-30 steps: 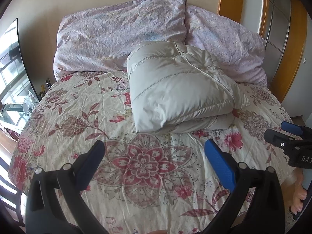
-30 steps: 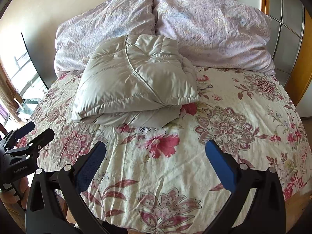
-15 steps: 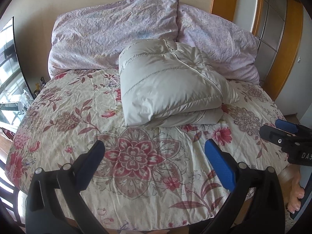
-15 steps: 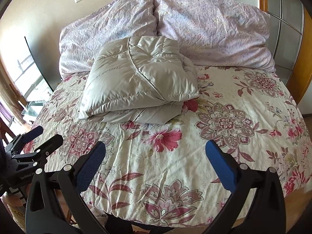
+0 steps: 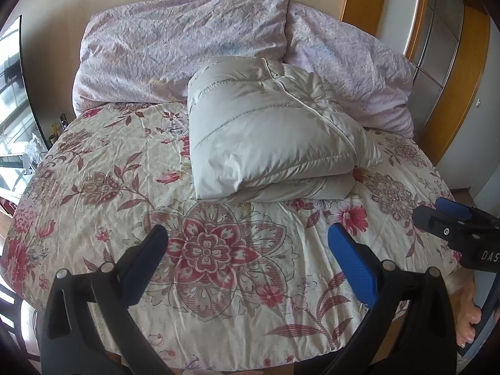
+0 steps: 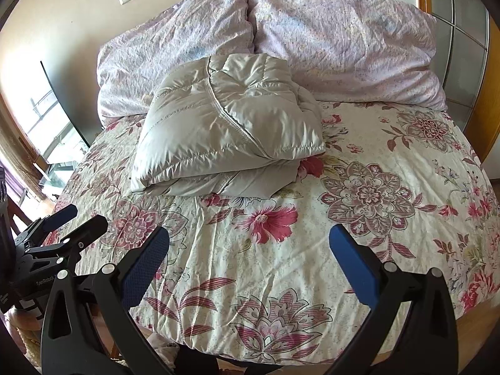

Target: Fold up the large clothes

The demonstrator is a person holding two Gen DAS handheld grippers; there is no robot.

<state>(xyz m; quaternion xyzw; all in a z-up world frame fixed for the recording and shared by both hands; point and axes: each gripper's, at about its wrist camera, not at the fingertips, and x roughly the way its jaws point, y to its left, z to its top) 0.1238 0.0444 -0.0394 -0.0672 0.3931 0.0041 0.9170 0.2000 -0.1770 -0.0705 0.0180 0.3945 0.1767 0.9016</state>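
Your bed (image 5: 103, 168) takes up nearly all of both views, its floral cover creased but flat. Two pillows (image 5: 175, 43) lean on the wall at the head. The jacket (image 5: 268, 134) lies folded in a thick bundle toward the head of the bed, its far edge touching the pillows, the upper layer stacked on a lower one.

The main risk is the jacket itself. It is puffy and looks slippery, so I judge the top layer could spring up or slide off the lower one if you leave it unpressed. On the right side a loose flap already pokes past the bundle; it may pull the fold open.

Your left gripper (image 5: 247, 256) hangs over the foot of the bed with its fingers wide apart, holding nothing. Your right gripper (image 6: 248, 256) does the same, fingers spread and empty. Both are well apart from the jacket, so any reach back in needs care not to snag the cover and drag the bundle.
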